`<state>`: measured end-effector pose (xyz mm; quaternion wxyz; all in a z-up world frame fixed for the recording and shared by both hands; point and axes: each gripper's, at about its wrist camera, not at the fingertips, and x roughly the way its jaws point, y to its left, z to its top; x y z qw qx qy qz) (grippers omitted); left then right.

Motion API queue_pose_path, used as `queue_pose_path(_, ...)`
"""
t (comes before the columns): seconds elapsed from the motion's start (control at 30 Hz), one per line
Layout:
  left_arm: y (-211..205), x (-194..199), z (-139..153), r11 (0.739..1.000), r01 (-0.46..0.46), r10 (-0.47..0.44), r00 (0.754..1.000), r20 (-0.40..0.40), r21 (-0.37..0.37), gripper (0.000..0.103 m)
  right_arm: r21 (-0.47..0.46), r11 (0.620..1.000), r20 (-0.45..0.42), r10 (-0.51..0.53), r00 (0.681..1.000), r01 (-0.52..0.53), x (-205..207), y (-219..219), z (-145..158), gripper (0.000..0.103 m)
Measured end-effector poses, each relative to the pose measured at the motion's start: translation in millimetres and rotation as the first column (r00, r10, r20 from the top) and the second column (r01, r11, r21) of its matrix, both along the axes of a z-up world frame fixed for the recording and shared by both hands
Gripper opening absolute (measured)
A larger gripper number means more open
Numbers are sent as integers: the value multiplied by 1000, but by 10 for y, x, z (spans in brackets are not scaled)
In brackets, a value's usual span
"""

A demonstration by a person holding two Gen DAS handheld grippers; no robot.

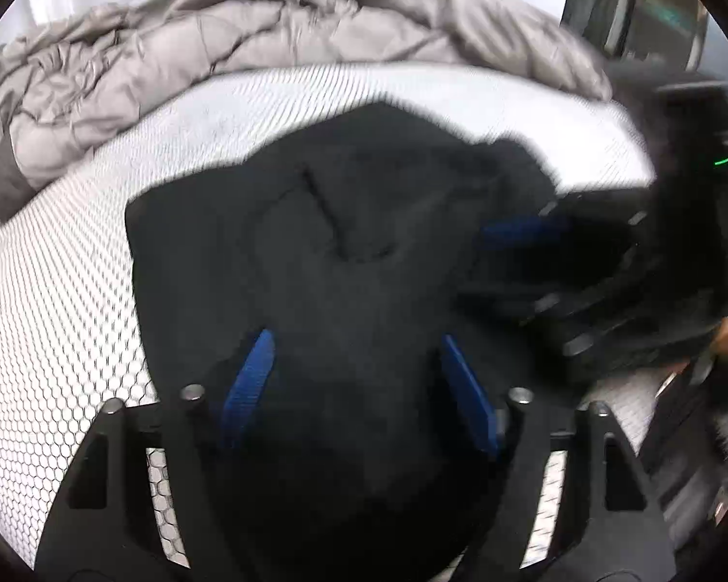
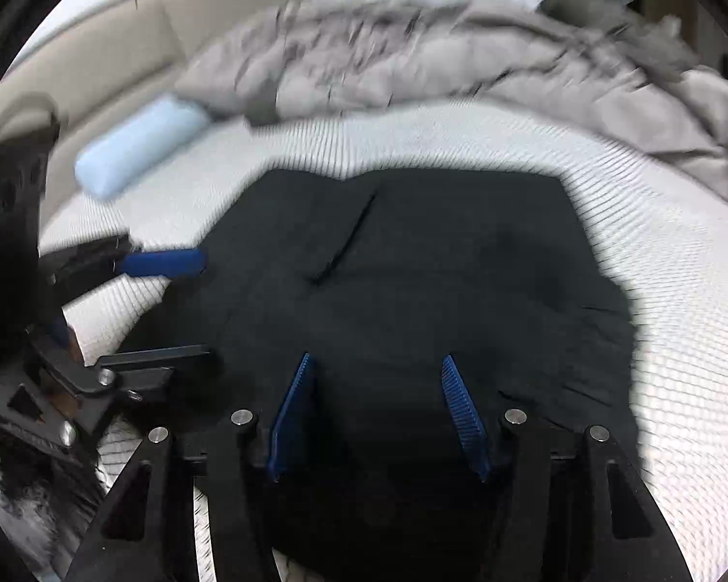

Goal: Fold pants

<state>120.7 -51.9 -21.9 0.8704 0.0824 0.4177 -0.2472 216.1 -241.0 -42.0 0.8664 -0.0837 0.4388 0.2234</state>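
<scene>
- I see the black pants (image 2: 412, 281) lying on the white honeycomb-patterned bed (image 2: 679, 339), already doubled into a compact block, which I judge is why both claws sit at its near edge: ready to take that edge for another fold or to smooth it.
- My left claw (image 1: 359, 388) stands open, its blue pads apart over dark cloth at the bottom centre of the left view; nothing is pinched between them as far as I can tell.
- My right claw (image 2: 378, 412) is likewise open, the pads straddling the near hem at the lower middle of the right view, the fabric running beneath and away toward the upper centre.
- In the left view the pants (image 1: 339, 242) fill the middle, with the other claw's blue pad at their right edge.
- A crumpled grey duvet (image 1: 170, 58) is heaped along the top, and a pale blue pillow (image 2: 140, 145) lies upper left, both clear of the pants, so the folding area is free.
</scene>
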Motion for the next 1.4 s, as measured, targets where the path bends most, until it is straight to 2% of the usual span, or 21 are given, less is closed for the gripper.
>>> queue_pose_path(0.03,34,-28,-1,1000,4,-4,1000,15,1,68,-28,1000,12,6,1000,-6,-43,-14,-13,56)
queue_pose_path(0.1,94,-104,1,1000,-4,3,1000,22,13,71,-96,994,50,-49,998,53,-148,-196,53,56)
queue_pose_path(0.2,206,-174,-41,1000,-29,29,999,16,-1,74,-42,997,68,-64,996,67,-297,-534,143,52)
queue_pose_path(0.3,225,-282,85,998,-56,56,998,40,7,74,42,995,65,-93,994,91,-363,-690,233,53)
queue_pose_path(0.37,286,-349,273,997,-67,71,993,91,-50,74,99,990,94,-113,989,104,-386,-662,355,53)
queue_pose_path(0.43,276,-217,409,994,-72,82,990,113,-85,74,129,987,114,-107,988,92,-342,-538,444,60)
queue_pose_path(0.53,189,201,356,991,-112,115,992,50,-71,74,113,991,86,-82,993,72,-85,-236,412,61)
queue_pose_path(0.6,175,454,132,989,-145,144,989,-40,-21,72,170,985,-10,-22,1000,24,150,-36,257,61)
queue_pose_path(0.67,216,546,8,988,-150,148,987,-64,-25,72,107,994,-50,-32,998,37,280,28,97,60)
queue_pose_path(0.7,232,535,6,990,-138,137,990,-41,-26,73,48,998,-31,-35,999,37,272,25,49,56)
queue_pose_path(0.77,277,493,12,991,-136,135,990,-28,-16,77,-89,992,34,-87,996,90,170,-67,94,56)
queue_pose_path(0.83,291,464,1,987,-160,159,987,-27,-17,78,-124,986,46,-105,993,110,72,-194,152,48)
queue_pose_path(0.9,250,426,18,985,-175,175,985,-11,3,78,-172,978,87,-107,990,121,-62,-230,184,49)
queue_pose_path(0.97,220,382,111,984,-181,181,984,-6,9,76,-158,981,100,-97,990,112,-135,-263,220,50)
queue_pose_path(1.03,224,338,278,985,-166,168,985,42,-43,76,-53,992,85,-109,990,113,-137,-326,300,55)
queue_pose_path(1.1,215,377,384,981,-181,185,980,71,-67,75,31,991,80,-129,988,127,-42,-299,404,55)
queue_pose_path(1.17,220,596,331,965,-252,253,967,17,-68,70,36,990,95,-138,986,135,139,-157,439,55)
queue_pose_path(1.2,237,706,278,958,-279,279,960,-14,-61,63,48,990,84,-137,987,133,241,-90,418,55)
queue_pose_path(1.3,301,879,108,942,-331,327,942,-78,-49,60,57,991,-17,-117,993,118,565,66,201,60)
queue_pose_path(1.37,307,874,50,951,-308,306,950,-59,-27,60,-28,993,-45,-118,992,117,672,111,58,59)
queue_pose_path(1.4,311,830,58,957,-290,289,957,-37,-16,60,-64,992,-18,-111,994,110,623,98,59,59)
